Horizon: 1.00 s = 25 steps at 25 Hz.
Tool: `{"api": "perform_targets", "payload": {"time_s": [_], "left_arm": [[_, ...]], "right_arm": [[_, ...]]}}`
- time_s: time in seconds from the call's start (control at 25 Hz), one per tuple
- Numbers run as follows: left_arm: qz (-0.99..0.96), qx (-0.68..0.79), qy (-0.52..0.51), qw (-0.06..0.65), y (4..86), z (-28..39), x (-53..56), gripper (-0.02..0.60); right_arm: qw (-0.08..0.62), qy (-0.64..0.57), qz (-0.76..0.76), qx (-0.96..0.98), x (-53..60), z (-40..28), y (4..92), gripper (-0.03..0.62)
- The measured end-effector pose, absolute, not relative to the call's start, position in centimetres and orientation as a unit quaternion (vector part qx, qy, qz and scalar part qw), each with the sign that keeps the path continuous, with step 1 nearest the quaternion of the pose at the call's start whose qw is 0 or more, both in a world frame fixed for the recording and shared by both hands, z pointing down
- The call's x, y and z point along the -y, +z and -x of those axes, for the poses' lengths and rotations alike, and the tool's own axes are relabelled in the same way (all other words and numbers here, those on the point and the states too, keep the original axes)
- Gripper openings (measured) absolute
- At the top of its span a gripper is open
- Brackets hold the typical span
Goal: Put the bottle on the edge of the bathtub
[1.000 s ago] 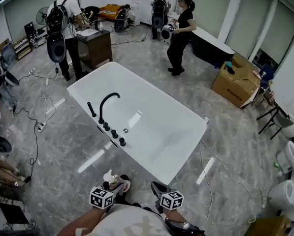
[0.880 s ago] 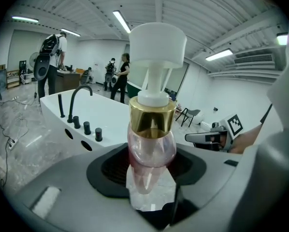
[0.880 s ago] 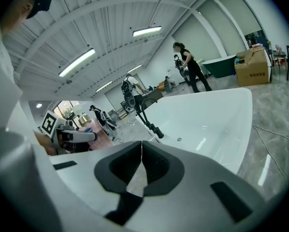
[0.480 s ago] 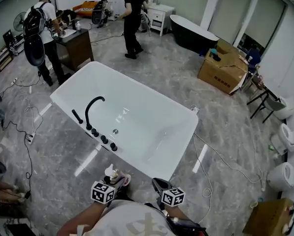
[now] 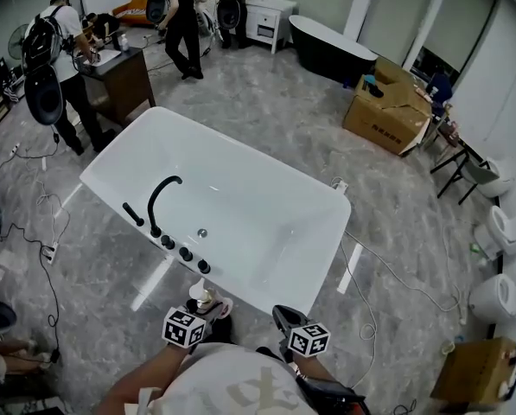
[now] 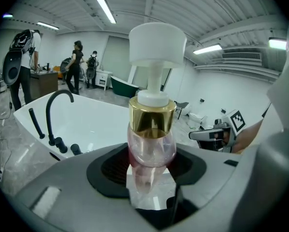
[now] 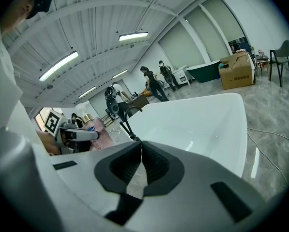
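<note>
Left gripper [image 5: 213,311]: it is clamping the bottle [image 6: 151,144] around its clear pink body, with the pads pressing on both sides.
Right gripper [image 7: 140,164]: it is hanging empty with the jaws meeting and nothing between them.
Where the bottle is sitting: in the left gripper, off the bathtub [image 5: 249,294], just short of the near rim at the person's end.
Key relation: the rim is lying just ahead of and beyond the left gripper. The black faucet [image 5: 158,199] and its knobs are standing further along that same edge to the left.
Long axis: the bottle is standing upright, gold collar and white pump head on top, so it is looking ready to go down base first.
Nearer hand: both are hovering near the rim, but only the left is carrying anything.
Hard to make out: the jaws are hiding the bottle's base, and in the head view the bottle is showing small. How high it is riding over the rim I cannot tell.
</note>
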<state>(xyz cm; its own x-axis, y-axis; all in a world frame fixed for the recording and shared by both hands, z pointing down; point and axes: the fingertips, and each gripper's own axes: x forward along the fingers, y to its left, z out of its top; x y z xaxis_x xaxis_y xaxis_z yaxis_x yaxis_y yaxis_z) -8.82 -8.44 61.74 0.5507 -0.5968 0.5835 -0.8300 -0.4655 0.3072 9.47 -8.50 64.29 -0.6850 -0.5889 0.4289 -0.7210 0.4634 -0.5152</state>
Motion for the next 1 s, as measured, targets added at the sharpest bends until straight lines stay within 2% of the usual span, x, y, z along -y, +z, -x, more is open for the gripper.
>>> {"api": "perform_targets", "payload": {"time_s": [1.0], "left_arm": [[-0.864,0.328,0.25,0.289,66.2,12.3,18.8,0.221]], "right_arm": [[0.081,0.35,-0.515,0.778,14.9,-9.0,64.0,0.006]]}}
